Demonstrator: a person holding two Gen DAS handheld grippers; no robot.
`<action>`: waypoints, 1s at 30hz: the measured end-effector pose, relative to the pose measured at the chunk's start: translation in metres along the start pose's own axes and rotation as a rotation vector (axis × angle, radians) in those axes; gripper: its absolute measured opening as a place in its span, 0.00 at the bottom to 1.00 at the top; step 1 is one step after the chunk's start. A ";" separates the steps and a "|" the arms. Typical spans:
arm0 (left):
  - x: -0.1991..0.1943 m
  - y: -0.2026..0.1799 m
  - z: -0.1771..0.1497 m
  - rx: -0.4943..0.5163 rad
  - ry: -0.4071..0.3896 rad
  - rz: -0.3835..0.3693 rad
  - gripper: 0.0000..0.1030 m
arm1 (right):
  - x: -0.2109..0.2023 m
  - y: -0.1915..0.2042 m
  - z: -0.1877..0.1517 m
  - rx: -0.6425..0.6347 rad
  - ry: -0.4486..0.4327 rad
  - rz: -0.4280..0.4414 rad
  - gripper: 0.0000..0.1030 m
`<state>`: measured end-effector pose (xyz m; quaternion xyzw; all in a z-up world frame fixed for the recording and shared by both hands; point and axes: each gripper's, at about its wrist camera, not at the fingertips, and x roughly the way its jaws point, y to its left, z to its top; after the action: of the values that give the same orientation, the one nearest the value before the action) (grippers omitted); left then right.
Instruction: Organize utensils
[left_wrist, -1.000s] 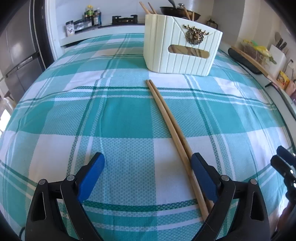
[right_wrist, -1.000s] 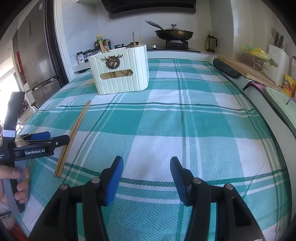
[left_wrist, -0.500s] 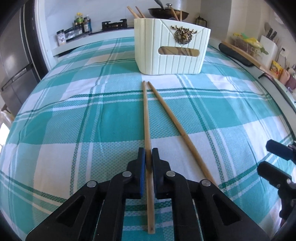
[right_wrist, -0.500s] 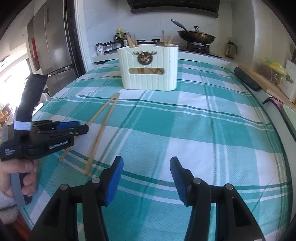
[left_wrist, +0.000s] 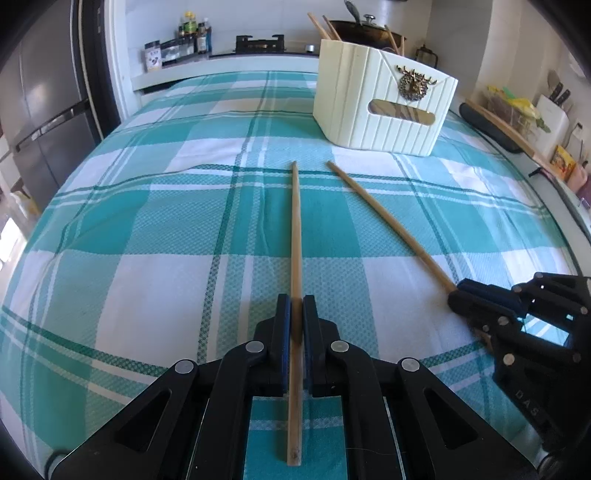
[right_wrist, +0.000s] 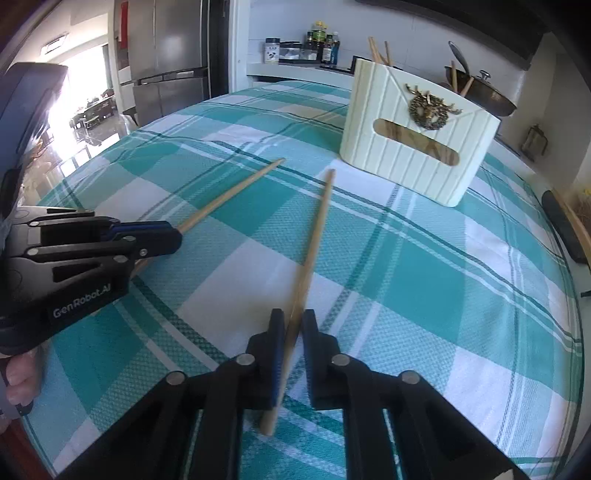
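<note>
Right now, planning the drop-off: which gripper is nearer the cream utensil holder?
Right, slightly. The right gripper, shut on a chopstick, points toward the holder; the left gripper, shut on the other chopstick, sits farther to its left.

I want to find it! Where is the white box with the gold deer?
The ribbed cream utensil box stands at the far right of the teal checked tablecloth, just beyond both wooden chopsticks' tips.

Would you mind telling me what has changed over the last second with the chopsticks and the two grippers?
Both grippers were open a second ago, with the chopsticks lying together on the cloth. The left hand-held gripper closed first on the left chopstick, swinging it apart from its mate. The right hand-held gripper then moved in and closed on the right chopstick. The white utensil holder and the checked tablecloth stayed put.
</note>
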<state>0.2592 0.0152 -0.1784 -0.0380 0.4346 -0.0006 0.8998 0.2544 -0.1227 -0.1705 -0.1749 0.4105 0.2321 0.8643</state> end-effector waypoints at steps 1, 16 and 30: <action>0.000 -0.001 0.000 0.002 0.000 -0.001 0.05 | -0.002 -0.004 -0.002 0.013 -0.001 -0.011 0.07; -0.003 -0.010 -0.003 0.010 -0.007 -0.025 0.14 | -0.063 -0.129 -0.098 0.435 0.027 -0.267 0.08; 0.015 0.001 0.005 0.003 0.036 0.044 0.98 | -0.046 -0.133 -0.092 0.414 0.014 -0.226 0.66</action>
<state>0.2724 0.0163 -0.1866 -0.0271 0.4514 0.0177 0.8917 0.2432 -0.2908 -0.1744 -0.0405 0.4331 0.0436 0.8994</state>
